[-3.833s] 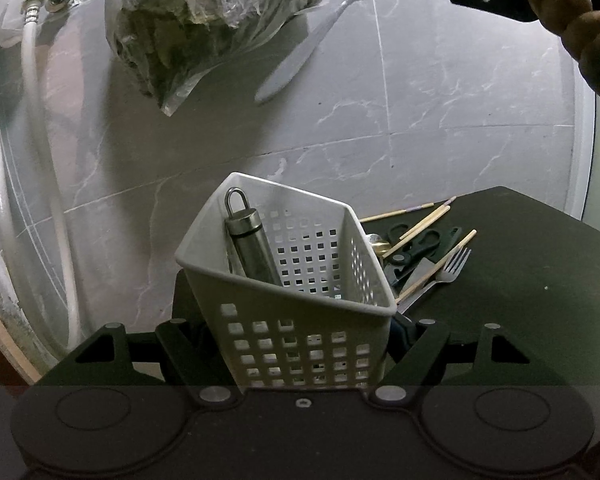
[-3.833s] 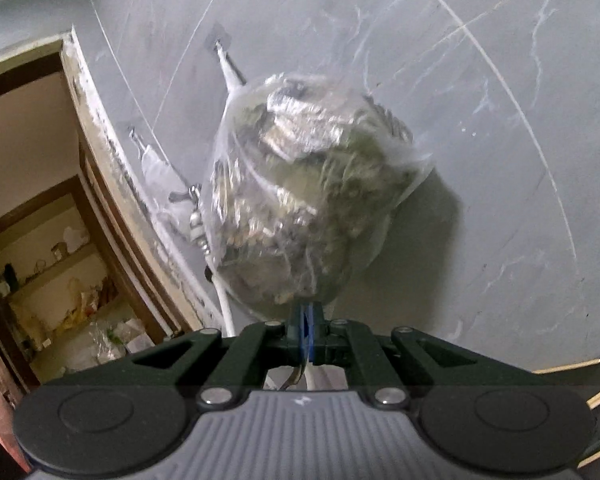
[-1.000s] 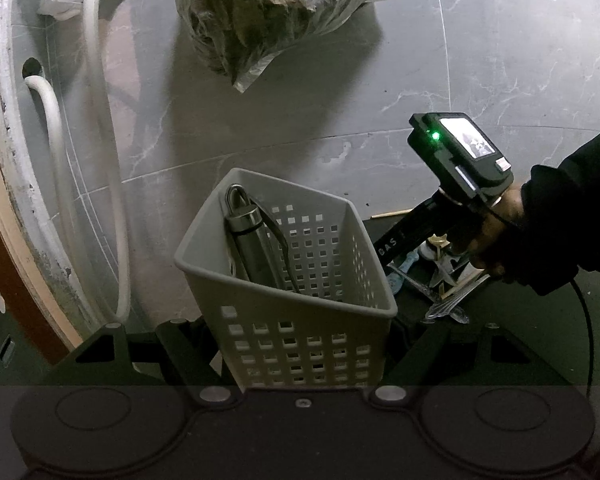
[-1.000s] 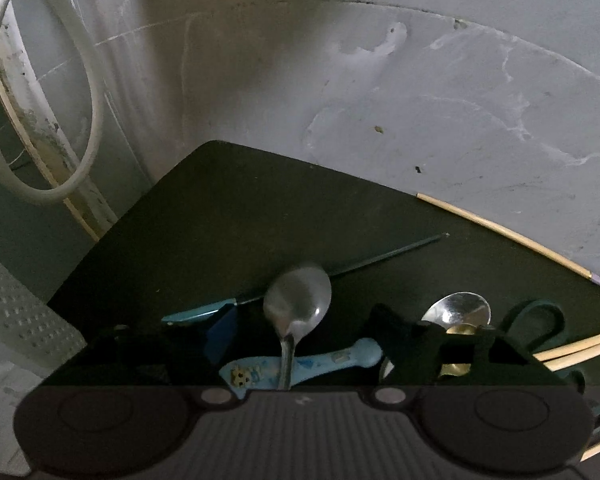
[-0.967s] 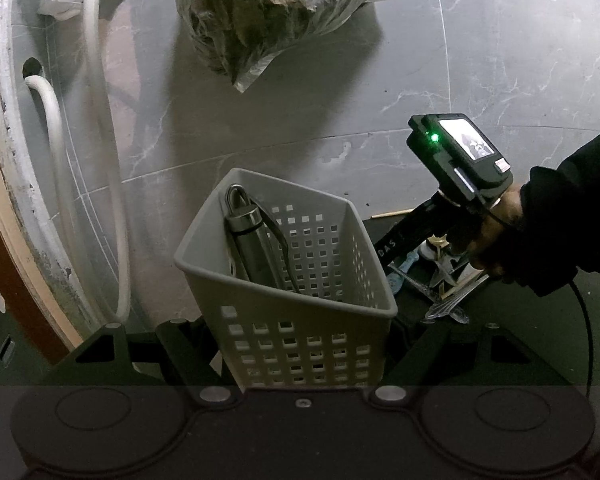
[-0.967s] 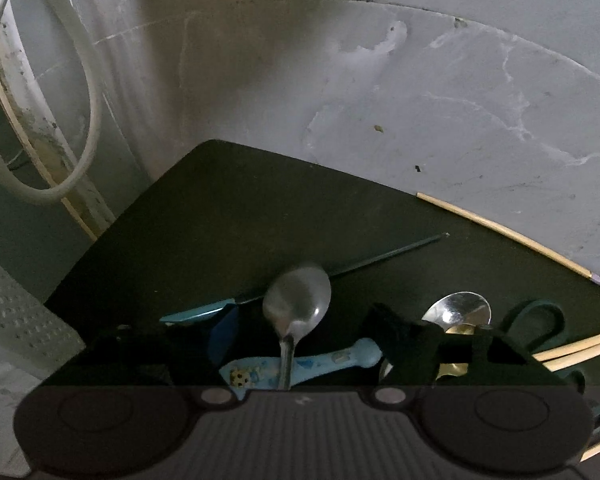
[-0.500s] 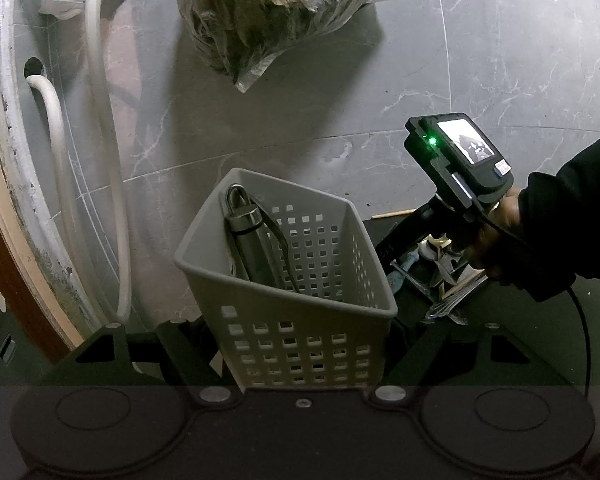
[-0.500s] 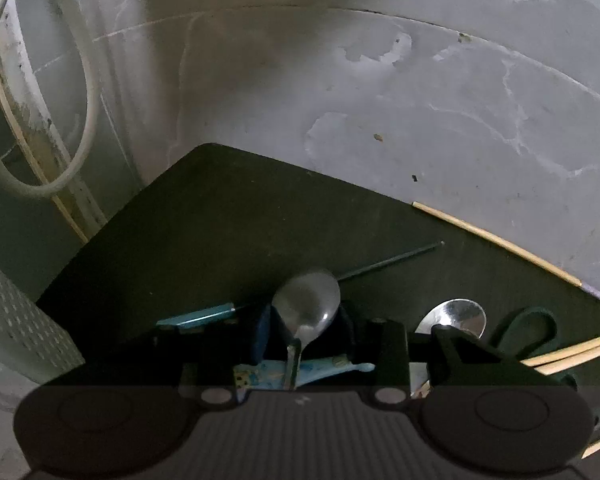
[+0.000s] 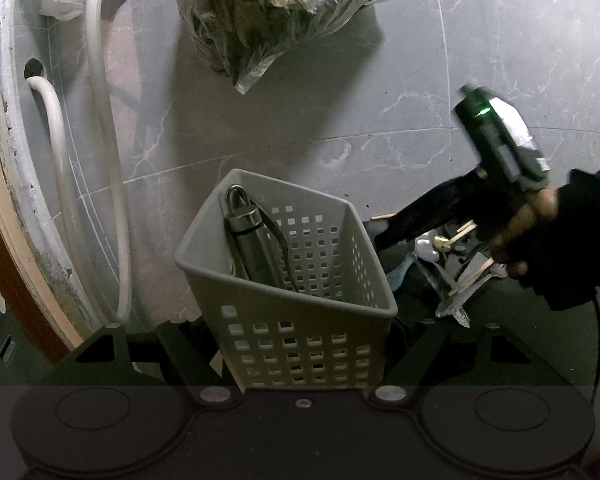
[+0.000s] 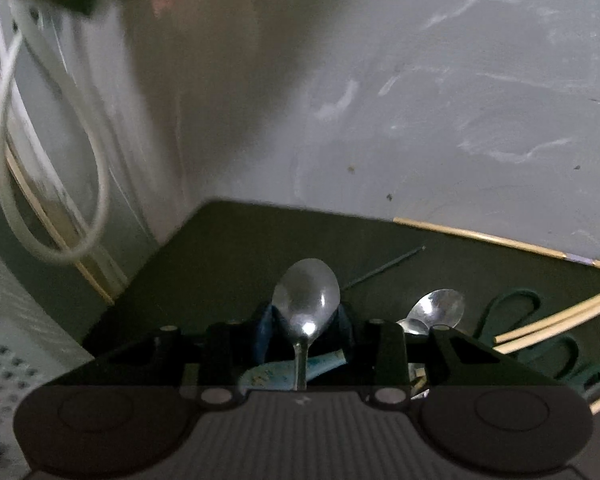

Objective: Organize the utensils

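Right now my left gripper is clamped on the white perforated basket, its fingers pressed against the two lower sides, holding it upright over the grey marble floor. Inside the basket a steel cylinder with a loop on top leans against the far left corner. My right gripper has just drawn its jaws in on a steel spoon, pinching it at the neck so the bowl sticks out forward past the fingers. Below it lies the dark mat with the remaining utensils: a second spoon, green-handled scissors, pale chopsticks and a blue-handled piece. A plastic bag sits on the floor beyond the basket, with white hoses to its left.
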`<action>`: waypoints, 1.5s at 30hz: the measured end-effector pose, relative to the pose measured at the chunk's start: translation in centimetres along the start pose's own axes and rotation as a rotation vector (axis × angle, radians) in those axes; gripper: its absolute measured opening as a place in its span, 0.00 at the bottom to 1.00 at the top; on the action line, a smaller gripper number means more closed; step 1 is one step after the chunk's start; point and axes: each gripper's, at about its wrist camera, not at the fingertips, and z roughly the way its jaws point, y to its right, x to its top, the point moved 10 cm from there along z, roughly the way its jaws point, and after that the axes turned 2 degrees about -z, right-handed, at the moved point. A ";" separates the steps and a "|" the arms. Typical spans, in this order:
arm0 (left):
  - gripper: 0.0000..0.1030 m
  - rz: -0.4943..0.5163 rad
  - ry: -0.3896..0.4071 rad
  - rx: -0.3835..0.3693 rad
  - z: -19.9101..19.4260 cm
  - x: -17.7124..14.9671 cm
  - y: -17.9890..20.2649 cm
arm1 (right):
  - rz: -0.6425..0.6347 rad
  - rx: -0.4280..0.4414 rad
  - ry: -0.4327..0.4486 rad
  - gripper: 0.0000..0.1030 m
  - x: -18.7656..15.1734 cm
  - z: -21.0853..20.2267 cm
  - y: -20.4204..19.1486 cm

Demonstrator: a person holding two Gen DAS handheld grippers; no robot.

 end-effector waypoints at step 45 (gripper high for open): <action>0.76 0.011 0.001 -0.013 0.0 -0.1 -0.1 | -0.230 0.152 -0.005 0.68 -1.9 -3.3 -1.7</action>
